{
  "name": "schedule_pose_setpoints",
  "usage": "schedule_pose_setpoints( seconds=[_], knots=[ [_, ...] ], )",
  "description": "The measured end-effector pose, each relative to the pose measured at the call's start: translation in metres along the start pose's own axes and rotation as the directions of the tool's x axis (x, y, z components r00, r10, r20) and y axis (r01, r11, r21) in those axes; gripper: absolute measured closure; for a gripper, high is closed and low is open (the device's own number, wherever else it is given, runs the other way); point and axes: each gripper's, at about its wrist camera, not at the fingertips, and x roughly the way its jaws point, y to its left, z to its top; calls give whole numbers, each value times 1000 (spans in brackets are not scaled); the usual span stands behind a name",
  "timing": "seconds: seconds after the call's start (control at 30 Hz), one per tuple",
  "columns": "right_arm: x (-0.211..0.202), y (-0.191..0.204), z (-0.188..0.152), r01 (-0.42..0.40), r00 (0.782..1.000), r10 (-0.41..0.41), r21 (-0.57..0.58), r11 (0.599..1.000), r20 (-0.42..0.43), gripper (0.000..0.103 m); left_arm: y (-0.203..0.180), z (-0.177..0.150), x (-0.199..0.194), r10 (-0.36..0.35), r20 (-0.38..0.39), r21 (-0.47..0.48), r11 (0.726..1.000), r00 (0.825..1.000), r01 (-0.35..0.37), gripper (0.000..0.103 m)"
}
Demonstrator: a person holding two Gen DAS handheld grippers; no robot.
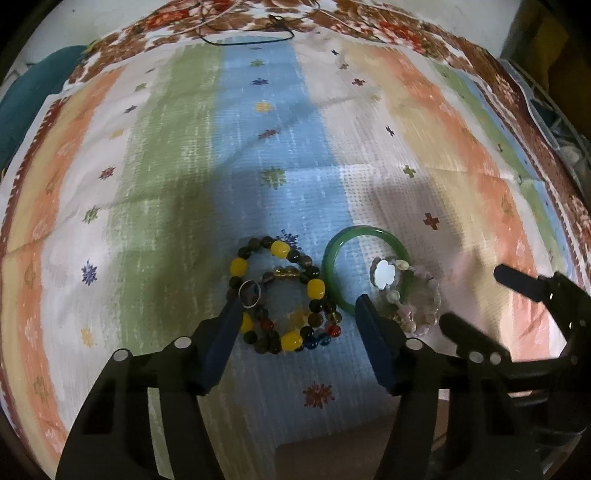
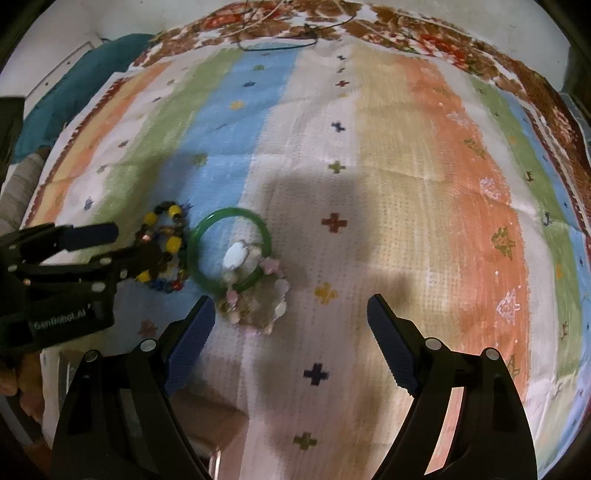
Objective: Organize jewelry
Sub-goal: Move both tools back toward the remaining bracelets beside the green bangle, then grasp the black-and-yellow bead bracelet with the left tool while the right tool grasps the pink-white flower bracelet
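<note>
A beaded bracelet (image 1: pixel 280 295) with yellow and dark beads lies on the striped cloth between the open fingers of my left gripper (image 1: pixel 295 310). A small silver ring (image 1: pixel 250 293) rests on its left side. A green bangle (image 1: pixel 364 267) lies to its right, overlapped by a pale pink bead bracelet (image 1: pixel 417 306) with a white oval charm (image 1: pixel 382 275). In the right wrist view the bangle (image 2: pixel 229 254) and pink bracelet (image 2: pixel 258 299) lie just ahead of my open, empty right gripper (image 2: pixel 291 310), left of centre. The beaded bracelet (image 2: pixel 162 243) is partly hidden by the left gripper (image 2: pixel 92 240).
The striped cloth (image 1: pixel 258 147) covers the table, with a floral border at the far edge (image 2: pixel 332 18). A dark cord (image 1: pixel 251 37) lies at the far side. A teal cloth (image 2: pixel 92 74) sits off the far left corner.
</note>
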Motion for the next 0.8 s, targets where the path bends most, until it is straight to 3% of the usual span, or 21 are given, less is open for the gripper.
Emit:
schedule_pose_setpoints(
  seconds=[0.13, 0.23, 0.43, 0.63, 0.8],
  knots=[
    [8, -4, 4, 2, 1000, -2, 14, 1000, -10, 19, -4, 1, 8, 10, -21, 32, 999, 1000, -9, 48],
    [16, -5, 7, -10, 999, 11, 26, 1000, -34, 36, -3, 1, 13, 13, -49, 35, 999, 999, -12, 54],
    [24, -1, 8, -11, 999, 12, 20, 1000, -44, 39, -2, 2, 19, 14, -60, 46, 999, 998, -11, 58],
    [32, -1, 8, 10, 998, -9, 14, 1000, -64, 63, 0, 1, 28, 22, -79, 53, 998, 997, -18, 71],
    [37, -1, 6, 17, 998, -17, 5, 1000, -64, 71, -1, 0, 31, 18, -94, 60, 998, 995, -12, 89]
  ],
)
